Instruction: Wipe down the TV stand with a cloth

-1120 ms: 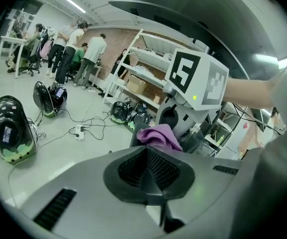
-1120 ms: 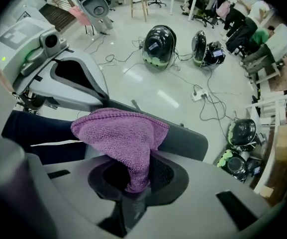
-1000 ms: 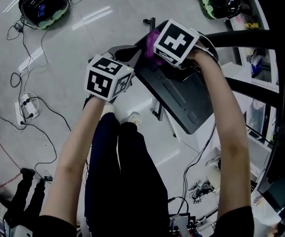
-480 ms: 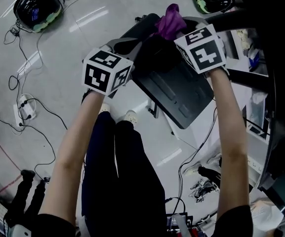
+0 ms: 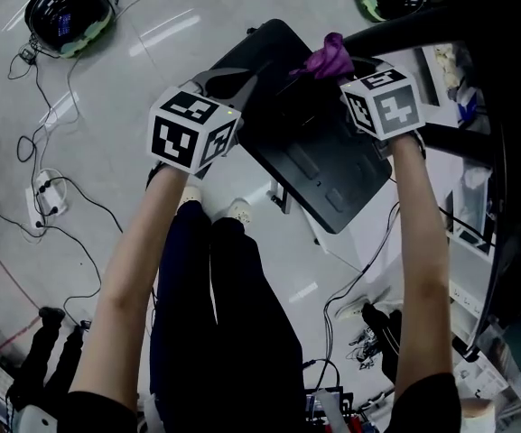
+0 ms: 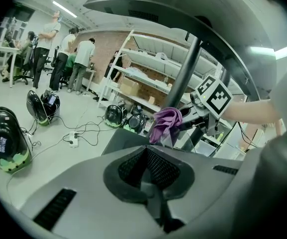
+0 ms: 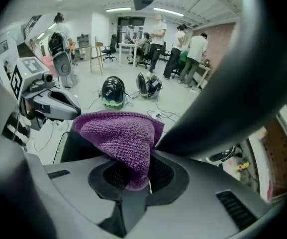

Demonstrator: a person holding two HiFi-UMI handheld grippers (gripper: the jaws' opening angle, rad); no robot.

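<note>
Closest in, the person's dark trousers (image 5: pixel 215 314) and both forearms reaching forward; next the left gripper (image 5: pixel 231 81), marker cube riding on top, jaws pressed together with nothing between them, tips at the left edge of the TV stand (image 5: pixel 319 165); that's the flat black base plate, lying slantwise across the view above the pale floor (image 5: pixel 106 88); on the other side the right gripper (image 5: pixel 343 66) is clenched on the purple cloth (image 5: pixel 326 57), and its own view shows the terry fabric pinched between the pads and bulging out over them; the cloth is up at the plate's far-right edge, just beside the stand's thick dark column (image 5: pixel 441 34); whether it actually touches the plate, I cannot tell; further out, loose cables (image 5: pixel 70 197) and a power strip (image 5: pixel 45 197) trail over the floor, with a black-and-green pod (image 5: pixel 66 7) at far left; at the back, metal shelving (image 6: pixel 148 86) along a brick wall, and people standing (image 7: pixel 183 51) near desks.
</note>
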